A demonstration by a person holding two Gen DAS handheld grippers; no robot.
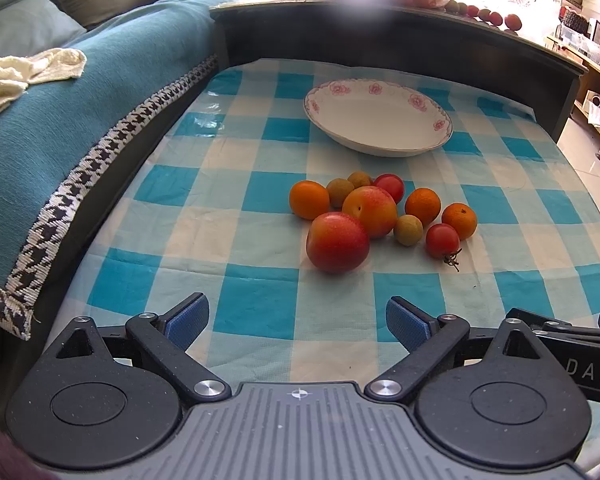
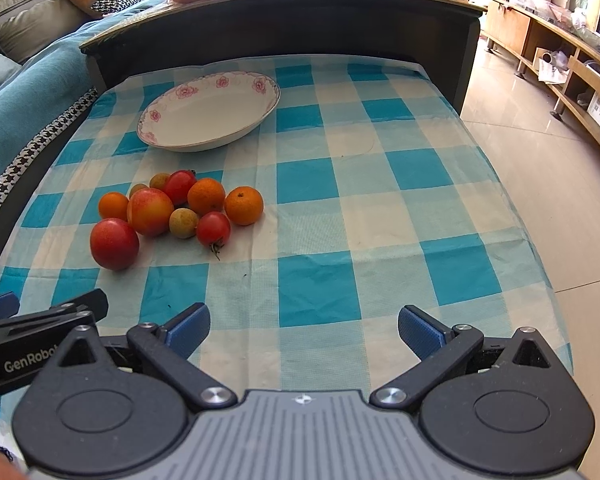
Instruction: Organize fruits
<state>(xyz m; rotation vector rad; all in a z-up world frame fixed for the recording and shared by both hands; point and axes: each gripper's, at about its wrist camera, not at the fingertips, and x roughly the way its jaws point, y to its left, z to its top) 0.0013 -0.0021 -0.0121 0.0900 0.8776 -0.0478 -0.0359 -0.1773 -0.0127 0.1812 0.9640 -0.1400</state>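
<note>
On the checked cloth (image 1: 256, 304), orange, red and greenish fruits (image 1: 370, 210) cluster; each hand-held gripper (image 1: 297, 322) (image 2: 304, 332) gapes wide, empty.

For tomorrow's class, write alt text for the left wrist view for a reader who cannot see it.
A cluster of small fruits lies on a blue-and-white checked tablecloth, with an empty flowered white dish beyond it. The open left gripper frames the foreground, holding nothing. A teal sofa runs along the left.

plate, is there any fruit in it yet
No, the plate shows only its bare white inside, and the fruits lie clustered on the checked cloth in front of it.
</note>
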